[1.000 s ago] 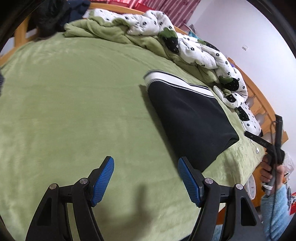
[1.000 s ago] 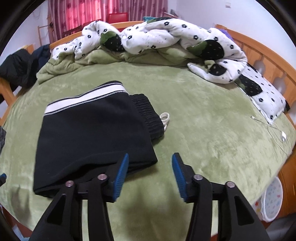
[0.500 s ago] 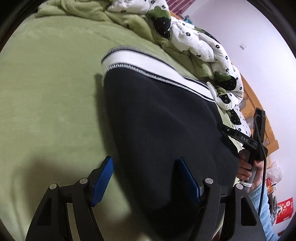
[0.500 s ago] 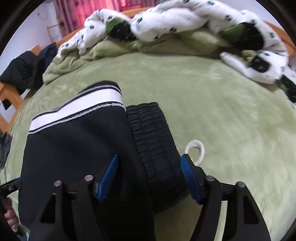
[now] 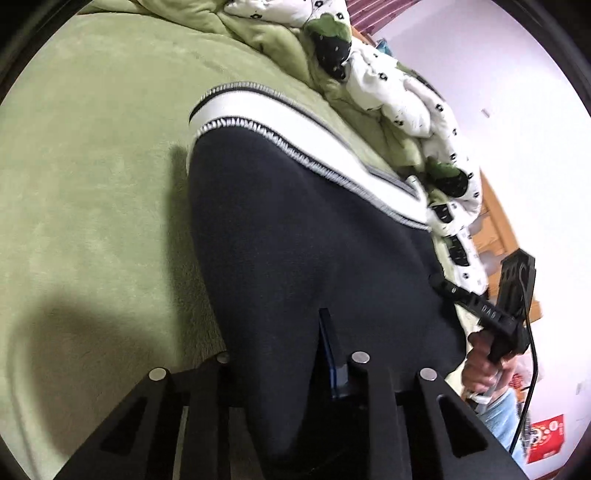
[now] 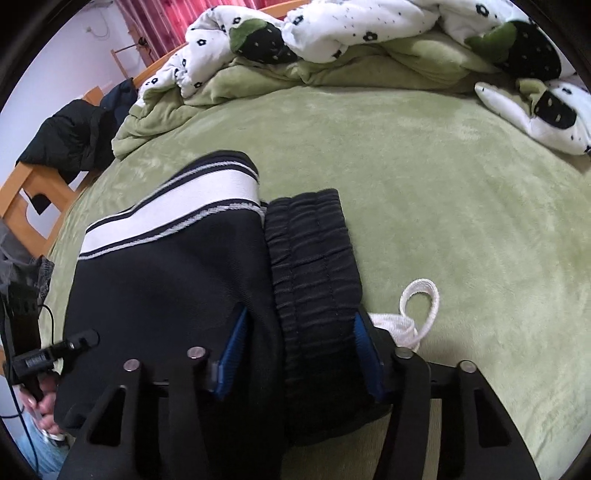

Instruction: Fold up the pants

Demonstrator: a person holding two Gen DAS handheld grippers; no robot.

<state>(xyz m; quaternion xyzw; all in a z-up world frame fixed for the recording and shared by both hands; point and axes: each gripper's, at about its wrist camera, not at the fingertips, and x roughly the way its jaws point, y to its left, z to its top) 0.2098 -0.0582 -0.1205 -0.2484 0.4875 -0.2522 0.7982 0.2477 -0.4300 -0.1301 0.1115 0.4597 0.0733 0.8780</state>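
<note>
The black pants (image 6: 177,280) are laid folded on the green blanket (image 6: 461,221), near its front edge, white-striped cuff end pointed toward the heaped spotted quilt (image 6: 332,33), so the long axis is run from near side to far side. Lots of bare blanket is left right of them and beyond. The left gripper (image 5: 280,354), jaws just closed, is pinched onto the near edge of the pants. The right gripper (image 6: 301,354) has been closing too, clamped around the elastic waistband (image 6: 314,280) beside the white drawstring (image 6: 417,310). No containers are seen.
</note>
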